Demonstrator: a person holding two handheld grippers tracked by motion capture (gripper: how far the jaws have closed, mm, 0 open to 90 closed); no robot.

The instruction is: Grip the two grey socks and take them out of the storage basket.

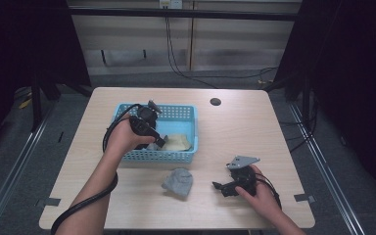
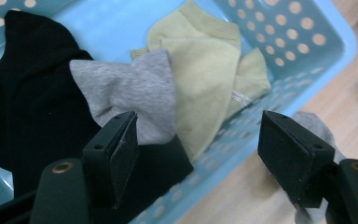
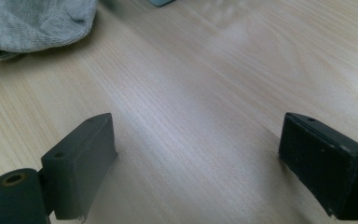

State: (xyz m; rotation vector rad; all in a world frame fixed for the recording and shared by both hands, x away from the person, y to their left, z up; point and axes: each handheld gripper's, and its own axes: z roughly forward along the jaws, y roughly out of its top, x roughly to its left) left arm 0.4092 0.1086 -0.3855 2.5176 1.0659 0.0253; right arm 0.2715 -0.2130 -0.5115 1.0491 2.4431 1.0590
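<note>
Left tongs (image 2: 196, 140) hang with jaws spread wide over the near wall of a blue basket (image 1: 183, 111) at the table's (image 1: 245, 127) middle, gripping nothing. Inside the basket a grey sock (image 2: 130, 88) lies across a black sock (image 2: 28, 93) and a pale yellow sock (image 2: 205, 70), just beyond the jaws. Right tongs (image 3: 196, 158), likewise spread and empty, rest low near the table's near right corner, beside a second grey sock (image 1: 178, 182) lying between basket and near edge.
</note>
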